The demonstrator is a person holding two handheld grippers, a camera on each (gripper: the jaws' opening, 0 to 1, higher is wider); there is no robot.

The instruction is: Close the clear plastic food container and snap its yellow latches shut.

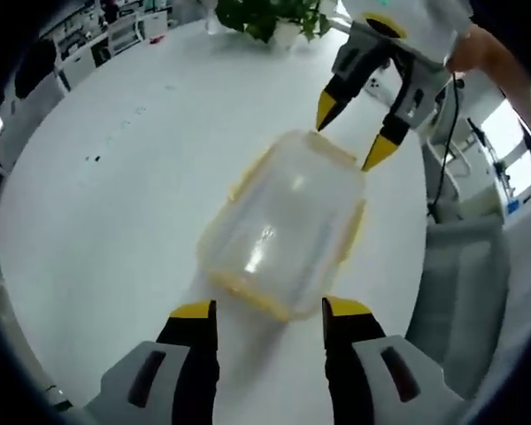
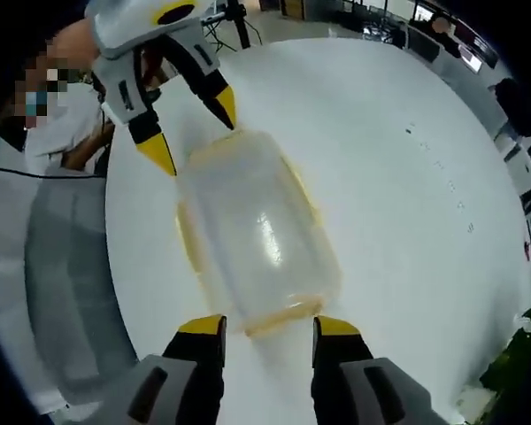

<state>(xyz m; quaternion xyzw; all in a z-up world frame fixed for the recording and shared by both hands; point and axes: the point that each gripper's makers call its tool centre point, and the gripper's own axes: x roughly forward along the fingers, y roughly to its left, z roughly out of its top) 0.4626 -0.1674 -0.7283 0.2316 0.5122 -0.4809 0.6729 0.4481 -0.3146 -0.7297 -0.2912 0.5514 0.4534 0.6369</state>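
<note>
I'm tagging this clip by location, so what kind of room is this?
Probably an office or lab workspace: a large white table holds the container, with desks behind it and a potted plant at its far edge.

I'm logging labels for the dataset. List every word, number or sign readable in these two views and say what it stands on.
None can be read.
Container: clear plastic with yellow latches, no print visible.
Left gripper and right gripper: yellow-tipped, no markings legible.
Table: a few small dark specks, too small to tell if they are text.

Left claw point(image 1: 270, 312), right claw point(image 2: 258, 328): grey housings, black fingers point(image 1: 195, 345), yellow tips.
</note>
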